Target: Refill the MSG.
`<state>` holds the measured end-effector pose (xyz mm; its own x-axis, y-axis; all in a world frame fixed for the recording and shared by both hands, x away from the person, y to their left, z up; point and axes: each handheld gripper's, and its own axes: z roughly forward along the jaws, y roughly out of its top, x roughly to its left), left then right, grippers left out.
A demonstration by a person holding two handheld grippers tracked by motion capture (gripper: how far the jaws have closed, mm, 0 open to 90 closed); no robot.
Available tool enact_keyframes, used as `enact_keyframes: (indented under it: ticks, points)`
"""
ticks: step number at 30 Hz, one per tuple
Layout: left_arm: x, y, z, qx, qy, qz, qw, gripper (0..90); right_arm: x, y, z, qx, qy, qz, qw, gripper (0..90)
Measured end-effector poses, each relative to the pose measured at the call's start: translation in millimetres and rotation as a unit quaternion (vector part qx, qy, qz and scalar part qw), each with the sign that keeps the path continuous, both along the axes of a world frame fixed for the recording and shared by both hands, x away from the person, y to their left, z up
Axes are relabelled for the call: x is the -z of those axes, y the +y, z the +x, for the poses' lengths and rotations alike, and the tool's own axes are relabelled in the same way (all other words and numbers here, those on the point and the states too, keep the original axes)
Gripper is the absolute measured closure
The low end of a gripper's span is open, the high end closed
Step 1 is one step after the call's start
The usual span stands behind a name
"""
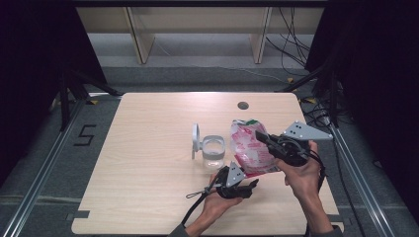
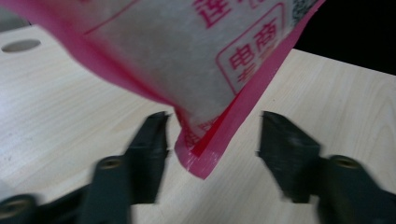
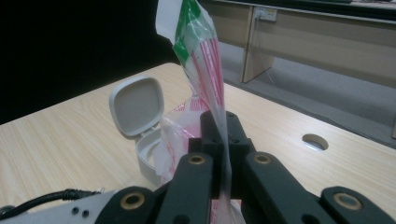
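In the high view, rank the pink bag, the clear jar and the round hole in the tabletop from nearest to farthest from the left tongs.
1. Pink bag: just right of the left tongs, its lower corner between the jaws.
2. Clear jar: up and left, lid flipped open.
3. Round hole: near the table's far edge.

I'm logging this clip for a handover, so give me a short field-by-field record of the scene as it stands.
surface: wooden table
held item: pink printed bag, lifted above the table
right gripper: jaws shut on the pink printed bag
left gripper: jaws open, either side of the bag's bottom corner, not pressing it
container: clear, left of the bag, its lid flipped open
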<state>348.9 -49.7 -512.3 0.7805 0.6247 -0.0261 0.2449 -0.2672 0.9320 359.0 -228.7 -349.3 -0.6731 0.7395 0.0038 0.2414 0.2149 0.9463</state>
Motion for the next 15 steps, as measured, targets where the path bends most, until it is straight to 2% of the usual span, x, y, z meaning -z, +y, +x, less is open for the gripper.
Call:
enact_keyframes:
  ticks: [2, 3, 4, 5, 7, 8, 9, 11, 15]
  points:
    - [0.4, 1.3, -0.2, -0.011, 0.005, -0.02, 0.9997, 57.7, -0.7, 1.2, 1.2, -0.002, -0.004, -0.007, 1.0, 90.0]
    - [0.4, 1.3, -0.2, -0.011, 0.005, -0.02, 0.9997, 60.7, -0.7, 1.2, 1.2, -0.002, -0.004, -0.007, 1.0, 90.0]
    - [-0.4, 3.8, -1.0, -0.023, 0.009, -0.039, 0.9989, 66.3, 0.0, 5.2, 2.3, 0.001, -0.007, -0.006, 1.0, 90.0]
    - [-1.0, 4.3, -2.4, -0.028, 0.016, -0.049, 0.9983, 67.8, -0.2, 6.1, 2.2, 0.003, -0.007, -0.007, 0.9999, 90.0]
    - [-1.6, 6.1, -5.4, -0.034, 0.013, -0.054, 0.9979, 68.6, -1.5, 7.5, 3.7, -0.004, 0.0, 0.0, 1.0, 90.0]
    - [-1.4, 6.3, -6.1, -0.037, 0.014, -0.062, 0.9973, 69.2, -2.5, 8.7, 4.8, -0.001, -0.004, -0.002, 1.0, 90.0]
    - [-2.1, 6.7, -7.1, -0.041, 0.013, -0.06, 0.9973, 69.6, -4.3, 10.0, 5.0, -0.003, 0.003, -0.005, 1.0, 90.0]
    - [-1.9, 6.7, -6.4, -0.039, 0.012, -0.073, 0.9965, 70.2, -6.0, 13.5, 8.2, -0.014, -0.004, -0.007, 0.9999, 90.0]
    - [-3.1, 7.7, -6.8, -0.054, 0.009, -0.072, 0.9959, 70.5, -9.6, 18.9, 13.6, -0.011, 0.006, -0.014, 0.9998, 90.0]
